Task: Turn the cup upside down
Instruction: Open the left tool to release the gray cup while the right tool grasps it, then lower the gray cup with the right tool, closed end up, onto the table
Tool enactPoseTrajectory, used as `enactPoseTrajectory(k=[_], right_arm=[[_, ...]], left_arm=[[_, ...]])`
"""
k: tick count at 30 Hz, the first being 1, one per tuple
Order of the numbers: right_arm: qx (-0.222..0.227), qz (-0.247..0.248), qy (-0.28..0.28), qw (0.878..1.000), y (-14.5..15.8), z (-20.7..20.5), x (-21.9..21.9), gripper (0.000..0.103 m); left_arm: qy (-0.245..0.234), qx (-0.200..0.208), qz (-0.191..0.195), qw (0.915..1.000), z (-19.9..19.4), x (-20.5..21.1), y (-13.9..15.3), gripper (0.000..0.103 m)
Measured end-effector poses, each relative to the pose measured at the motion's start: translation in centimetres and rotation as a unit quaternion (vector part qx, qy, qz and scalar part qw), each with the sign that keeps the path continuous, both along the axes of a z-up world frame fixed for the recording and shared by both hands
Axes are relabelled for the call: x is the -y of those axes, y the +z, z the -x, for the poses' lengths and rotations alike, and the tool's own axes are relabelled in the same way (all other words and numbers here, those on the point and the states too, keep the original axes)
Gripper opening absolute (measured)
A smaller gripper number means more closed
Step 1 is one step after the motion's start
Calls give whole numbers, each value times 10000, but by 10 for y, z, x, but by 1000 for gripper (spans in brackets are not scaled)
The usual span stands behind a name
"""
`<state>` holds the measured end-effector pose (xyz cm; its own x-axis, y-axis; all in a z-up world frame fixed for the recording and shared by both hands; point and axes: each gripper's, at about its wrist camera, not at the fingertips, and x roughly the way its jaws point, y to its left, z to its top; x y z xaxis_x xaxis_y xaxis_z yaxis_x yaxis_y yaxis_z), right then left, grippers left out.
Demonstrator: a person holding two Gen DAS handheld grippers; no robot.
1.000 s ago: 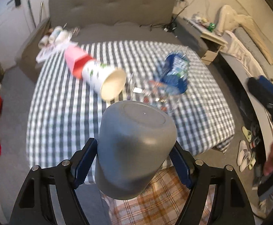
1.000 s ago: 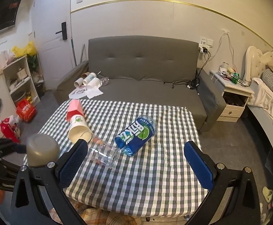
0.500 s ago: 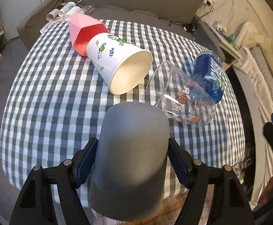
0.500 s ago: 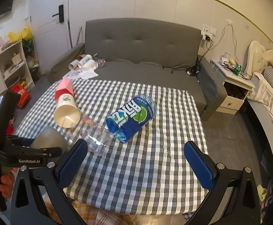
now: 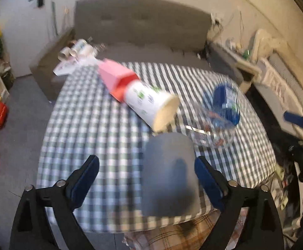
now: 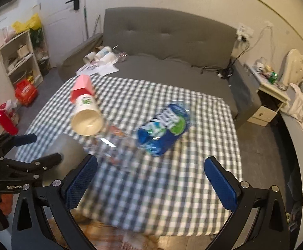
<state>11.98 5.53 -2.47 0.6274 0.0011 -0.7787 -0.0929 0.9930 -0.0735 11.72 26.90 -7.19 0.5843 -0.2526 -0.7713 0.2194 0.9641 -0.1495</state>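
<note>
On the checked table (image 6: 172,187) I count three cups: one grey cup (image 5: 169,177) standing mouth down near the front edge, one white paper cup (image 5: 151,106) lying on its side, and one clear plastic cup (image 5: 211,133), also on its side. There is one blue-labelled bottle (image 6: 163,129) lying down and one pink carton (image 5: 116,79) at the paper cup's base. Two grippers are in the room: the left gripper (image 5: 147,179) and the right gripper (image 6: 151,183), each with two blue-padded fingers. Behind the table stands one grey sofa (image 6: 166,39), with a few paper rolls (image 6: 101,55) on it, too blurred to count exactly.
</note>
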Motion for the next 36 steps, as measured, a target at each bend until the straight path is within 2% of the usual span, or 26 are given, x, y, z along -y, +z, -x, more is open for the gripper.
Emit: enactPoseTrajectory(k=[3,7,12,16,17,21,28,30,31,36], right_arm=[[-394,-178,199,9989,5,-7,-22,103],[-1045,-505,423,9923,-5,-24,-57,103],[-1773,-855,400,9796,-33,-49,-91,103],[-2558,-1282,-26,9582,-69,-76,-99,103],[-2639,-1314,-115,9555,-74,-79,-100,103],[-2774,-1244,-286,9522,-91,-92,-104,101],[-2882,-1432,-354,9462,-111,-107,-111,82],[-2874,-1480,-328,9457,-113,-108,-115,79],[-2844,-1503,-283,9464,-112,-109,-116,75],[-2670,-1525,-85,9515,-99,-99,-112,75]], left_arm=[[239,397,206,9987,11,-24,12,102],[588,661,81,9960,19,-53,15,102],[1163,726,-14,9906,22,-87,6,102],[1181,617,51,9911,16,-102,-4,102],[1170,597,42,9913,14,-103,-6,102],[1132,543,66,9921,9,-104,-12,102],[969,374,57,9946,7,-95,-26,102],[959,351,66,9948,8,-94,-27,102],[949,349,57,9949,9,-92,-27,102],[1000,410,17,9941,11,-90,-21,102]])
